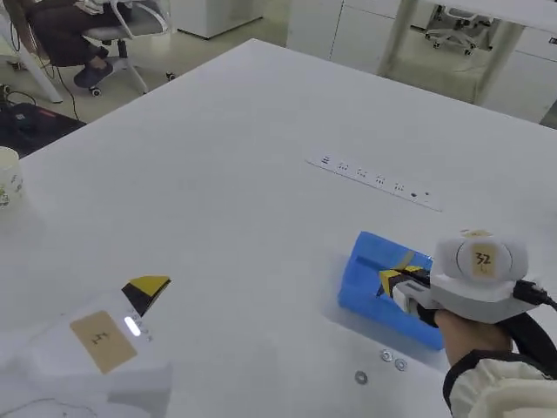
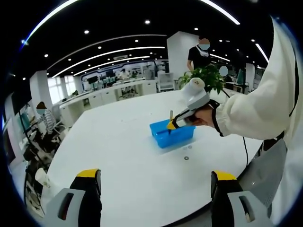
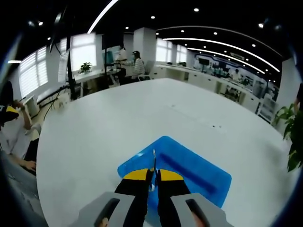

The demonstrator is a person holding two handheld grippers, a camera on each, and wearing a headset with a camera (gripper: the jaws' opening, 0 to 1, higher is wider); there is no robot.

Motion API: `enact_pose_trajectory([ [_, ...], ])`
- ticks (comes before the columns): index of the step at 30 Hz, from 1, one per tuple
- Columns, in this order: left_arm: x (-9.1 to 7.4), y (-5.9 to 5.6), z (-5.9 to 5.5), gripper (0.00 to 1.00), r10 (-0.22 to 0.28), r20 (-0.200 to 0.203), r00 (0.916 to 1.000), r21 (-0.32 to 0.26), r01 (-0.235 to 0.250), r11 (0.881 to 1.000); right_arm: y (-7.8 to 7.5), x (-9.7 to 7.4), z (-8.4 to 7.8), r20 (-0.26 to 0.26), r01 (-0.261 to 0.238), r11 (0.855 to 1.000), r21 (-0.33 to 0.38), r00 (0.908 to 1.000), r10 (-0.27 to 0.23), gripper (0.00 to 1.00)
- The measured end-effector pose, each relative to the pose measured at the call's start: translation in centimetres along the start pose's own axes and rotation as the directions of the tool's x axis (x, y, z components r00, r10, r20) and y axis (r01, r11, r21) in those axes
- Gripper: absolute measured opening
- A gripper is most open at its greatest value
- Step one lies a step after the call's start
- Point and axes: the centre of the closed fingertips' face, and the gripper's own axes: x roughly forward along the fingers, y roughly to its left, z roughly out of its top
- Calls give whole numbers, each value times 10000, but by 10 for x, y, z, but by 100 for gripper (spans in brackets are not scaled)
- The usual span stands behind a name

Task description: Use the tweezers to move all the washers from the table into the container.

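A blue container (image 1: 370,292) stands on the white table (image 1: 218,174) at the front right. My right gripper (image 1: 389,280) is shut on the tweezers (image 3: 153,164), whose thin tips point down over the blue container (image 3: 194,175). Whether the tips hold a washer I cannot tell. Three small washers (image 1: 385,354) lie on the table just in front of the container. At the front left my left gripper (image 1: 144,296) stands open with nothing between its fingers. The left gripper view shows the blue container (image 2: 173,133), the right gripper (image 2: 171,125) above it and the washers (image 2: 186,158).
A strip of sockets (image 1: 374,181) is set into the table behind the container. A paper cup (image 1: 7,177) stands at the far left edge. A person sits on an office chair (image 1: 113,35) beyond the table. A potted plant (image 2: 206,76) stands at the table's far side.
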Motion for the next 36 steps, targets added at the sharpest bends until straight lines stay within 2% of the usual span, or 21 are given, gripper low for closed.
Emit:
enact_pose_trajectory([
  [5,0,1,-3,99,18,-126,9999,-3,-18,10000,-4,9,-7,-255,22,9999,-112,9997,-24,2],
  [10,1,2,-5,99,58,-162,9999,-58,-59,10000,-7,12,-11,-350,-21,9998,176,9994,27,2],
  [19,2,-1,-5,99,-13,-169,9999,15,13,10000,-9,14,-11,-243,47,9996,270,9997,-40,3],
  [26,1,-1,-3,99,-6,-70,10000,77,7,10000,-12,13,-13,-348,54,9990,454,9994,-38,4],
  [29,1,-1,-5,99,14,-118,9999,97,-13,10000,-13,8,-9,-219,73,9987,514,9997,-62,4],
  [33,-1,-1,-3,99,42,-48,10000,86,-41,10000,-13,-3,3,204,17,9963,858,9998,-34,4],
  [36,-2,-2,-1,99,53,25,10000,124,-53,9999,-9,-14,10,474,-83,9972,747,9989,48,4],
])
